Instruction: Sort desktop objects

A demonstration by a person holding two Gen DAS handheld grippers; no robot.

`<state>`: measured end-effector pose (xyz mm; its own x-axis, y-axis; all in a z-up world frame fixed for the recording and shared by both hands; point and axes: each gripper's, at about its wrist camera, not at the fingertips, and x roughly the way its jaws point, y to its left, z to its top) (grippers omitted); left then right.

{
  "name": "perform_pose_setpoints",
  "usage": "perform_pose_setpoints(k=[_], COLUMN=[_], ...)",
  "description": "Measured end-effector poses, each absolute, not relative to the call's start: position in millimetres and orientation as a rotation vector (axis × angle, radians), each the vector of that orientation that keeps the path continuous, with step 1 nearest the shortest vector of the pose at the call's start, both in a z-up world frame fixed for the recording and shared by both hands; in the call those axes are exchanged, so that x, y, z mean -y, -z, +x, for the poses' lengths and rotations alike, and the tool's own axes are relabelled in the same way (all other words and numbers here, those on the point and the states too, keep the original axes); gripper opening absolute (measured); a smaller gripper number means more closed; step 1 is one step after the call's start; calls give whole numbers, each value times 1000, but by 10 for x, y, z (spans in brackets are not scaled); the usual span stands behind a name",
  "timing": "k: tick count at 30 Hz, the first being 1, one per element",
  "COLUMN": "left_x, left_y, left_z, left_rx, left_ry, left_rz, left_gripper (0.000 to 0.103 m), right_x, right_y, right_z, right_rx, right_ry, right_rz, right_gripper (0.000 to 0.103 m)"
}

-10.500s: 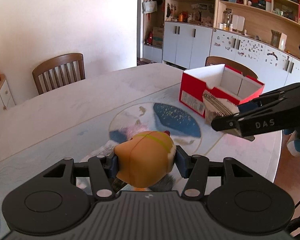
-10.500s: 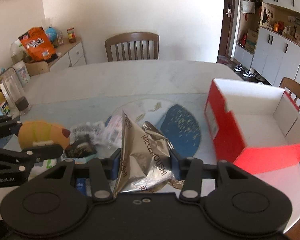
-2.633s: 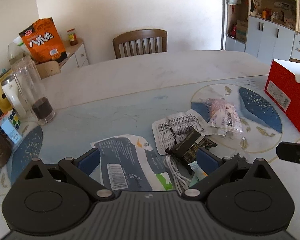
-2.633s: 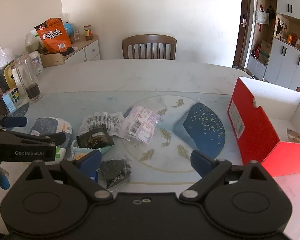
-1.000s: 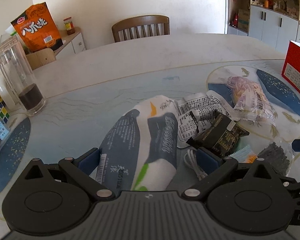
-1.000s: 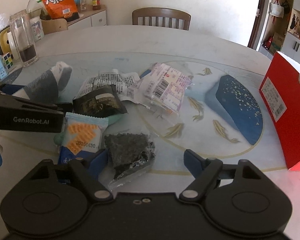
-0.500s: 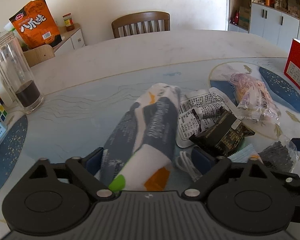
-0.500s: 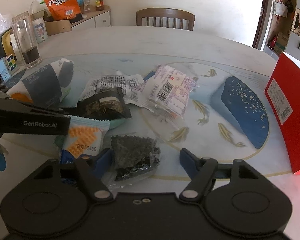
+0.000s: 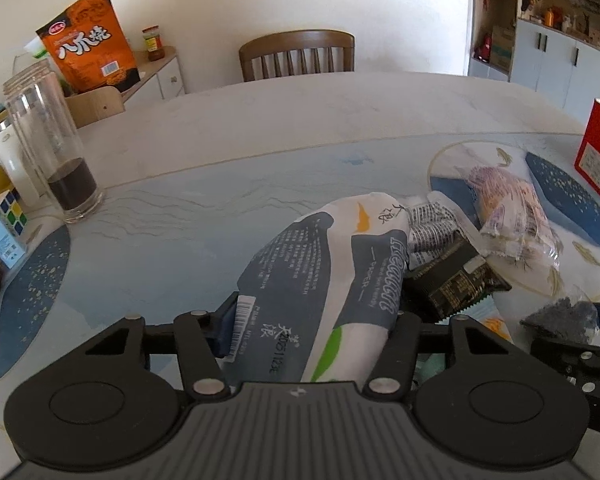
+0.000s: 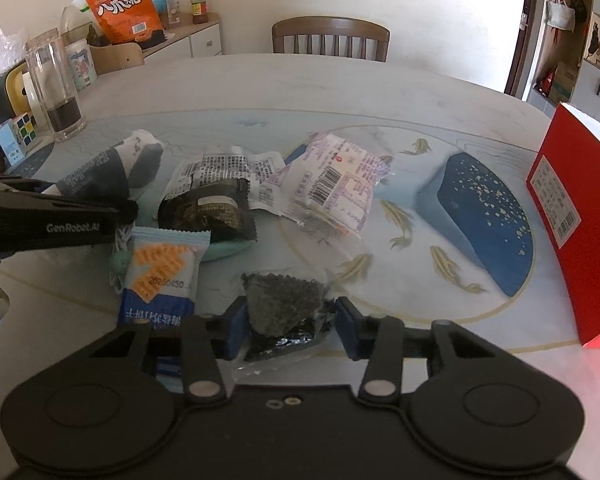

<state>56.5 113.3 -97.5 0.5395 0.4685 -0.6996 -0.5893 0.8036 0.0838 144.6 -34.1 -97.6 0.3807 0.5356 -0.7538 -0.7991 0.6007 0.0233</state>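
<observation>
Both sets of fingers have just been closing and each now has something pinched. The left gripper (image 9: 306, 328) is clamped around the grey-and-white tissue pack (image 9: 328, 280), which bulges between the pads and sticks out ahead over the tabletop (image 9: 260, 120). The right gripper (image 10: 288, 322) is squeezed nearly shut on the clear packet of dark seaweed (image 10: 286, 304), holding it by its near end just beside the blue cracker packet (image 10: 160, 276).

If I were doing this, I'd lift both straight up before swinging anywhere. The seaweed bag is crinkly and held by an edge, so it could slip, and the tissue pack is soft enough to sag. Watch the black snack pouch (image 10: 208, 210) and white cable (image 10: 122, 238) sitting close by, easy to drag along. The red box (image 10: 572, 224) is well off to the right, probably where they go.
</observation>
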Motion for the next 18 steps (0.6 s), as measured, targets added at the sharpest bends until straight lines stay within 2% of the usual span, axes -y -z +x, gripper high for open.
perform_pose_setpoints(k=[18], left_x=[-974], left_y=[473], left_z=[527], left_rx=[-712], left_ry=[-624], left_rz=[-175], left_gripper=[54], right_x=[541], right_y=[620], right_z=[1453], right_rx=[-745], right_ry=[-883], right_rz=[-322], right_gripper=[43])
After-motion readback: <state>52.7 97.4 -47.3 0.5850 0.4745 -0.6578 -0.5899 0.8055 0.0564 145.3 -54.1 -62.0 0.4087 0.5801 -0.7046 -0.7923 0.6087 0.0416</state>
